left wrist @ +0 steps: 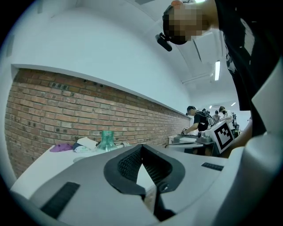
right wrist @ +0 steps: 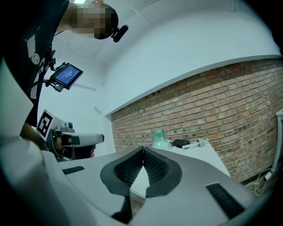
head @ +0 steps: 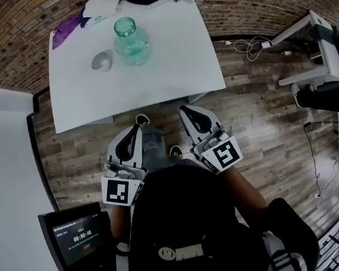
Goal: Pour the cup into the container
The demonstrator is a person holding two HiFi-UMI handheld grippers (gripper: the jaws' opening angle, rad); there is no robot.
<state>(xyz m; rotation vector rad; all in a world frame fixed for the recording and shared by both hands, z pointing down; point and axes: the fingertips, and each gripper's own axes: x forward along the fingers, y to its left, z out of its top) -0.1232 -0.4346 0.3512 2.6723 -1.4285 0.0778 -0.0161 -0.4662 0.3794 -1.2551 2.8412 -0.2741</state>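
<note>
Short of the white table (head: 175, 71), nothing held.
I see left gripper (head: 137, 128), right gripper (head: 184, 110) clamped shut; green glass jar (head: 131, 42) beside grey cup (head: 102, 61).

Right gripper (right wrist: 142, 151), jaws closed tip to tip with nothing between; green glass jar (right wrist: 160, 139) on white table (right wrist: 201, 160) ahead of the tips, brick wall (right wrist: 212, 106) behind
</note>
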